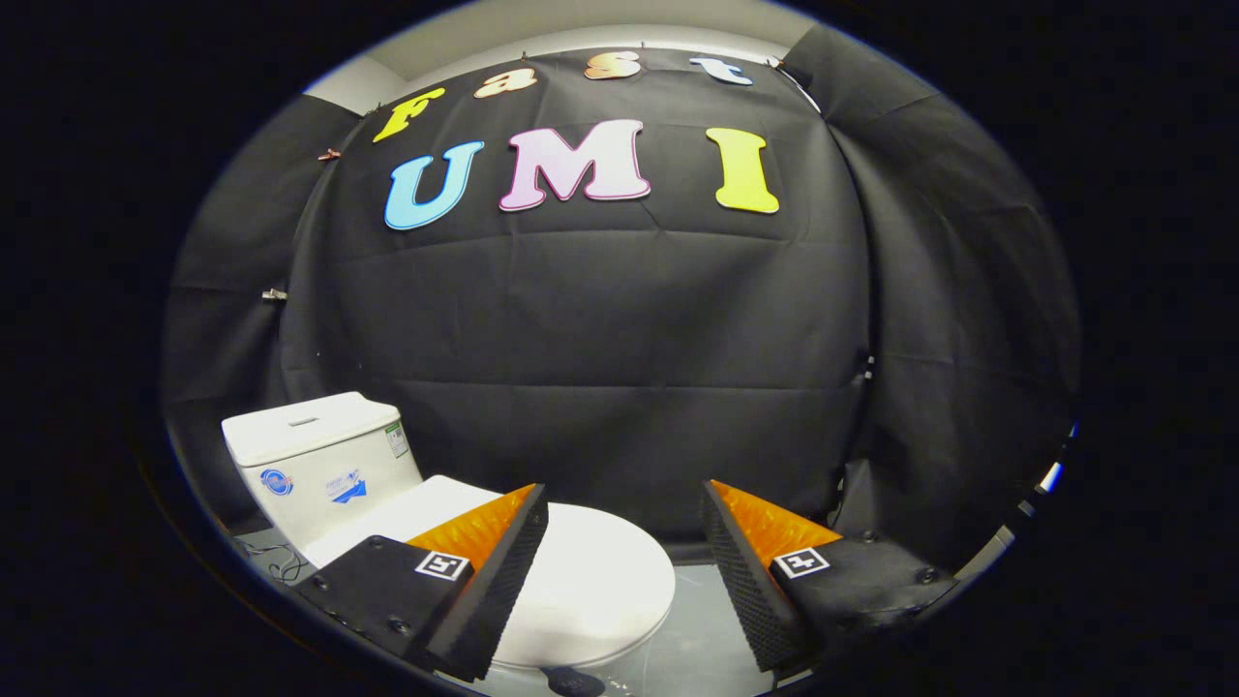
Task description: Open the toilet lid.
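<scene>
The gripper [624, 508] is being held with its fingers spread wide, nothing being grasped between them. The toilet lid [581, 571], lying closed and flat, is being seen low between the fingers, partly overlapped by the left one. The white tank [319, 455] is being seen beyond the lid.

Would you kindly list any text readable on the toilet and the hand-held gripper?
White ceramic toilet tank: blue round logo, blue mark and small green-edged sticker, all too small to read.
Open hand-held gripper, above the closed white toilet lid: square black-and-white markers, no words.
</scene>
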